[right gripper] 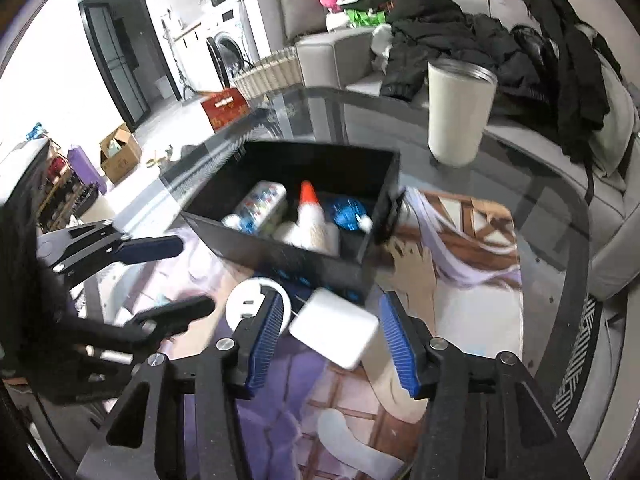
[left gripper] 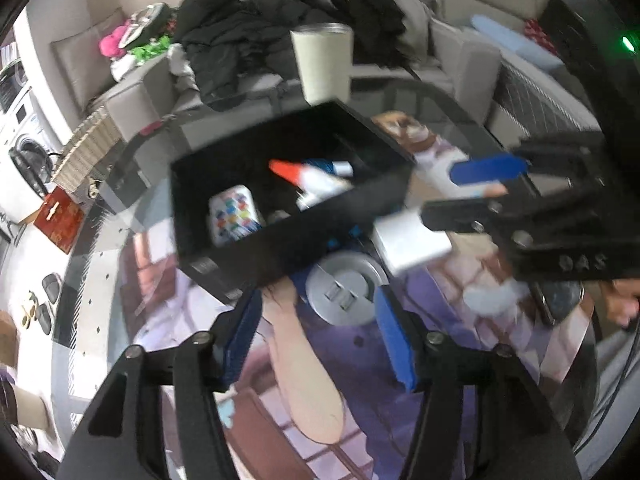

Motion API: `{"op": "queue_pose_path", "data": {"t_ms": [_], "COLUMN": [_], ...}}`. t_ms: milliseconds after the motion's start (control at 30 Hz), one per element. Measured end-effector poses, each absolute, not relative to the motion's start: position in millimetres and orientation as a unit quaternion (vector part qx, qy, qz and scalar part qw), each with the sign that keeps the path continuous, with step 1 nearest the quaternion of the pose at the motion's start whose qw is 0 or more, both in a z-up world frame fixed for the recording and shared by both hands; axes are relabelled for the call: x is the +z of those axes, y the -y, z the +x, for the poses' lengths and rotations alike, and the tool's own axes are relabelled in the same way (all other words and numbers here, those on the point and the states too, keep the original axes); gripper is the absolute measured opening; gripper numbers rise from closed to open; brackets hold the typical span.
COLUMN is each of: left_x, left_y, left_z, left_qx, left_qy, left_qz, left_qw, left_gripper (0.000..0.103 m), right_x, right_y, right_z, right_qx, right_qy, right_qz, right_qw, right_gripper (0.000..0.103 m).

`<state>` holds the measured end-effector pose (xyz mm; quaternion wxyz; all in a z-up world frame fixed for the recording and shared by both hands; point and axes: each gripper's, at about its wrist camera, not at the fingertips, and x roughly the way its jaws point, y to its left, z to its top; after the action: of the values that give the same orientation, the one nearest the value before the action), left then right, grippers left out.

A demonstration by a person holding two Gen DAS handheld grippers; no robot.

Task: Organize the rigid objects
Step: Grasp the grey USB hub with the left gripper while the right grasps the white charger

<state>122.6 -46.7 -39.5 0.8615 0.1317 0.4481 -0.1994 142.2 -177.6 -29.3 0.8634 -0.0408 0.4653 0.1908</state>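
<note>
A black open box (left gripper: 280, 236) (right gripper: 296, 256) stands on a printed mat on the glass table. It holds a glue bottle with an orange tip (left gripper: 308, 182) (right gripper: 310, 216), a white case with coloured dots (left gripper: 236, 220) (right gripper: 262, 206) and a blue item (right gripper: 346, 210). A round grey disc (left gripper: 344, 290) (right gripper: 250, 304) and a white rectangular block (left gripper: 412, 240) (right gripper: 334, 326) lie in front of the box. My left gripper (left gripper: 320, 336) is open around the disc. My right gripper (right gripper: 334, 340) (left gripper: 468, 194) is open around the white block.
A cream tumbler (left gripper: 324, 64) (right gripper: 458, 112) stands on the glass behind the box. A grey sofa (right gripper: 500, 132) piled with dark coats runs behind the table. The table's curved edge (right gripper: 584, 240) is at the right. A washing machine, boxes and shoes are on the floor to the left.
</note>
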Motion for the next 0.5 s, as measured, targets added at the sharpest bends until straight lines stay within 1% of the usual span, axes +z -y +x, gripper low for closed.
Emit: {"op": "queue_pose_path", "data": {"t_ms": [67, 167, 267, 500], "left_x": [-47.9, -53.8, -54.9, -62.9], "left_y": [51.5, 58.0, 63.6, 74.2], "left_z": [121.9, 122.7, 122.2, 133.2], "left_qx": [-0.206, -0.214, -0.226, -0.230], "left_qy": [-0.454, -0.452, -0.448, -0.444], "left_qz": [0.137, 0.145, 0.151, 0.166], "left_qw": [0.856, 0.854, 0.851, 0.850], "left_gripper": [0.077, 0.078, 0.081, 0.083], "right_x": [-42.0, -56.5, -67.1, -73.4], "right_y": [177.6, 177.6, 180.5, 180.1], "right_z": [144.5, 150.7, 159.8, 170.4], "right_qx": [0.191, 0.190, 0.196, 0.208], "right_qy": [-0.474, -0.482, -0.489, -0.496], "right_qz": [-0.050, -0.056, -0.042, -0.021], "right_qw": [0.858, 0.853, 0.849, 0.843], "right_gripper": [0.052, 0.052, 0.052, 0.052]}}
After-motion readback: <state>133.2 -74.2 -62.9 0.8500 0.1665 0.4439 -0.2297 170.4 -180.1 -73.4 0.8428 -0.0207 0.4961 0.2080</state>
